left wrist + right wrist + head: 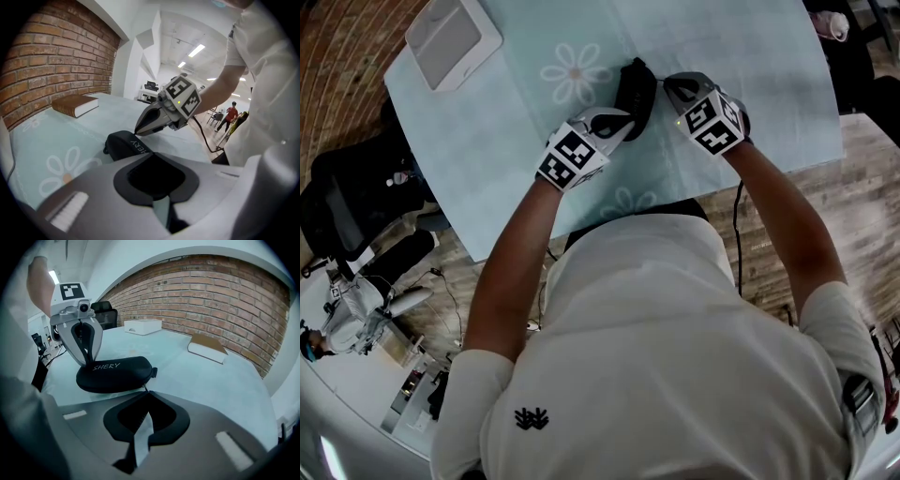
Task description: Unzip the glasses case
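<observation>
A black zipped glasses case (636,89) (123,143) (115,373), lettered SHERY, lies on the pale teal tablecloth (487,159). My left gripper (623,122) (149,154) is shut, and its tips rest on the top of the case's near end; the right gripper view shows it (86,362) standing on that end. My right gripper (670,86) (145,392) is shut at the case's other end. A thin zipper pull (144,389) runs from the case into its tips. From the left gripper view, the right gripper's tip (139,131) touches the case's top edge.
A white box (450,37) (143,326) sits at the table's far left corner. A brown book (75,104) (206,348) lies by the brick wall. A black office chair (347,206) stands left of the table's edge. The person's body fills the near side.
</observation>
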A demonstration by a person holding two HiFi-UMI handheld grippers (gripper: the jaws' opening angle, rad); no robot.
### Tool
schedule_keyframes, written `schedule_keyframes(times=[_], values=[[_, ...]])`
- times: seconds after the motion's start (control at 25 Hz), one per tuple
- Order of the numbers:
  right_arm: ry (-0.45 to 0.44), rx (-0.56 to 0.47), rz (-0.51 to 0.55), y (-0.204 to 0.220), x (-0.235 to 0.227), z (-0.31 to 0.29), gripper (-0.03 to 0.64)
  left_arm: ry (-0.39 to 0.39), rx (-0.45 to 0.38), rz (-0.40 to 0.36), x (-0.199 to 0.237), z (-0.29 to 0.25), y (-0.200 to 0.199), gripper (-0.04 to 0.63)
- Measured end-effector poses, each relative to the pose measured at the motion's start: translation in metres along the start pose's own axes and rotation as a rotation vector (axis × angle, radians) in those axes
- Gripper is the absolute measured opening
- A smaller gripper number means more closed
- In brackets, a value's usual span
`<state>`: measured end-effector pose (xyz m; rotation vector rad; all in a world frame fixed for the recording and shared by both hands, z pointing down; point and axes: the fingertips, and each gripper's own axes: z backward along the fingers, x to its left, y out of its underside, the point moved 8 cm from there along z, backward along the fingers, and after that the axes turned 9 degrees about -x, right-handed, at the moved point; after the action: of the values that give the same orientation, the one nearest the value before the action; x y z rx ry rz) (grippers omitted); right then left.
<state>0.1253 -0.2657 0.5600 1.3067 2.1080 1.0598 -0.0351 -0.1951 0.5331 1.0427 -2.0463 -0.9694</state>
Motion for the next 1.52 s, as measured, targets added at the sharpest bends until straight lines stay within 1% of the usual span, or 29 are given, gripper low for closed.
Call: schedule_keyframes(times=[0.16,0.32,0.44,0.64,0.8,1.04,1.2,1.32,1.4,1.52], values=[[-0.034,0.001,0.029,-0.005,-0.010,-0.006,0.001,0.004,0.000,0.008,0.000,0.000,-0.001,0.054],[-0.072,0.005,0.058,-0.012,-0.019,-0.010,0.002,0.018,-0.007,0.033,-0.002,0.001,-0.007,0.054],[-0.108,0.006,0.105,-0.022,-0.026,-0.013,0.001,0.024,-0.004,0.028,-0.001,0.001,-0.006,0.054],[-0.176,0.009,0.156,-0.030,-0.034,-0.024,0.002,0.041,0.003,0.025,-0.001,0.000,-0.006,0.054],[-0.221,0.018,0.174,-0.028,-0.039,-0.034,0.002,0.048,0.003,0.034,0.000,0.000,-0.006,0.054],[-0.290,0.016,0.227,-0.044,-0.044,-0.042,0.002,0.066,0.011,0.021,-0.001,0.000,-0.005,0.054],[-0.237,-0.011,0.161,-0.048,-0.068,-0.050,-0.002,0.067,0.009,0.031,-0.001,-0.001,-0.005,0.054],[-0.192,-0.023,0.156,-0.052,-0.085,-0.044,-0.002,0.063,0.005,0.045,-0.001,-0.001,-0.005,0.054],[-0.166,-0.023,0.133,-0.047,-0.088,-0.037,-0.001,0.061,0.003,0.047,0.000,0.000,-0.005,0.054],[-0.135,-0.021,0.101,-0.036,-0.080,-0.024,0.000,0.060,0.005,0.045,0.000,0.001,-0.006,0.054]])
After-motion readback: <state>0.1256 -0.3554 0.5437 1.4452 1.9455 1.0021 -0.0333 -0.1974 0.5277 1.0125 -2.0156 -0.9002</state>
